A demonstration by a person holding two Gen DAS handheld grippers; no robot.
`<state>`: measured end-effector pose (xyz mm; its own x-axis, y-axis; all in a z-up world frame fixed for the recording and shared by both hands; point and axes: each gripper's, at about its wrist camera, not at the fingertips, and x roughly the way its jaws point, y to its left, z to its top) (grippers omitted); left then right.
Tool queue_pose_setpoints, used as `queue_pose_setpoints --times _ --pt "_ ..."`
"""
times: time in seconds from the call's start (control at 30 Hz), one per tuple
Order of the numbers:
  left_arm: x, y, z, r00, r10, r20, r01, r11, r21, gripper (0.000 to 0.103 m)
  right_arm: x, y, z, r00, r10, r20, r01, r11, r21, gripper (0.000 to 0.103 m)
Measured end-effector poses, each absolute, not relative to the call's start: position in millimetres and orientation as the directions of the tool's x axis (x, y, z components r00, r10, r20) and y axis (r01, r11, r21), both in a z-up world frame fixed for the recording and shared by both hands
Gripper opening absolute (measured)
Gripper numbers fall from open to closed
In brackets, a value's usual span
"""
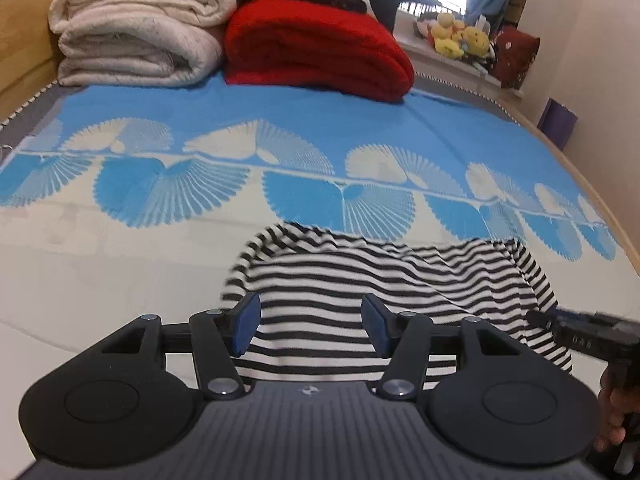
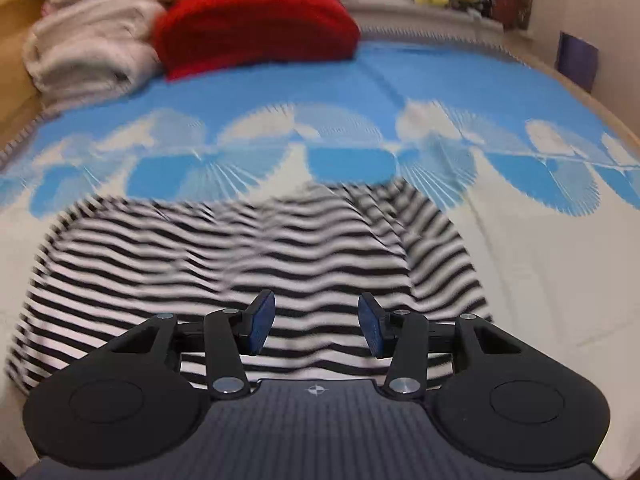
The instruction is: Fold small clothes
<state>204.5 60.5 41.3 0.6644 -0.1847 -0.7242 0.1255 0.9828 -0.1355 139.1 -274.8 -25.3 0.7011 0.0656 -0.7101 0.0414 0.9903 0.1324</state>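
Daylight from a far window falls across a bed [image 1: 120, 248] spread with a blue-and-cream fan-patterned sheet, where folded cream blankets [image 1: 136, 32] and a red blanket [image 1: 316, 48] are stacked at the 12 o'clock end and soft toys [image 1: 460, 36] line a sill at 1 o'clock.

On the near, cream half of the bed lies the striped shirt [image 1: 360, 280], black and white, rumpled and not yet neatly folded. Its long axis runs across the bed, from 9 o'clock to 3 o'clock in both wrist views, with a rounded edge at the left and a creased flap trailing off at the right.

Both tools hover over its near hem. From the left gripper [image 1: 312, 326] the garment lies dead ahead at 12 o'clock and spreads toward 2 o'clock; from the right gripper [image 2: 316, 326] it fills 9 to 12 o'clock. The right tool also shows in the left view at 3 o'clock, with the hand [image 1: 612, 412] that carries it, near the garment's right end.

The left gripper's jaws stand moderately wide with only striped cloth seen beyond the gap, nothing pinched. The right gripper's jaws are parted a little less and likewise hold nothing. The right view is motion-blurred, so contact with the fabric cannot be told.
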Motion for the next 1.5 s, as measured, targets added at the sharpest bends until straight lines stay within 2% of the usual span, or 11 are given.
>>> queue_pose_setpoints --times 0.1,0.2,0.37,0.53,0.67,0.87,0.93,1.1,1.17,1.3,1.5 --pt "202.0 76.1 48.7 0.673 -0.173 -0.719 0.106 0.985 -0.138 0.062 140.7 -264.5 -38.5 0.656 0.110 -0.747 0.034 0.984 0.175 0.047" --pt "200.0 91.0 53.3 0.673 -0.165 -0.721 0.082 0.985 -0.149 0.062 153.6 -250.6 -76.2 0.496 0.051 -0.867 0.017 0.997 0.069 0.045" --pt "193.4 106.0 58.2 0.677 -0.151 -0.721 0.074 0.988 -0.138 0.062 159.7 -245.3 -76.7 0.500 0.033 -0.865 0.041 0.997 0.061 0.045" --pt "189.0 116.6 62.1 0.685 -0.127 -0.718 0.052 0.991 -0.126 0.062 143.8 -237.7 -56.6 0.583 -0.004 -0.812 0.003 1.000 -0.003 0.045" --pt "183.5 118.5 61.8 0.682 -0.129 -0.720 0.053 0.990 -0.128 0.062 127.8 -241.3 -35.4 0.642 0.010 -0.767 0.010 1.000 0.022 0.045" --pt "176.0 101.4 55.7 0.691 -0.076 -0.718 0.092 0.996 -0.016 0.062 119.8 -282.6 10.5 0.734 0.014 -0.680 0.039 0.997 0.063 0.045" --pt "173.7 93.0 53.8 0.698 -0.053 -0.714 0.098 0.995 0.022 0.059 120.2 -304.6 23.0 0.760 -0.011 -0.649 0.062 0.997 0.055 0.045" --pt "168.6 66.3 52.3 0.714 -0.012 -0.700 0.073 0.996 0.058 0.038 104.8 -356.5 19.0 0.782 -0.083 -0.618 0.183 0.978 0.101 0.045" --pt "168.3 55.8 52.3 0.702 -0.024 -0.711 0.059 0.998 0.024 0.037 103.0 -369.1 12.4 0.751 -0.090 -0.654 0.217 0.969 0.117 0.045" --pt "166.1 36.6 48.2 0.701 -0.052 -0.711 0.037 0.999 -0.036 0.033 92.2 -376.7 16.8 0.786 -0.087 -0.613 0.182 0.979 0.094 0.045" --pt "142.1 50.8 -5.6 0.679 -0.160 -0.716 -0.100 0.947 -0.306 0.030 78.2 -383.1 7.1 0.785 -0.060 -0.616 0.130 0.989 0.070 0.045"
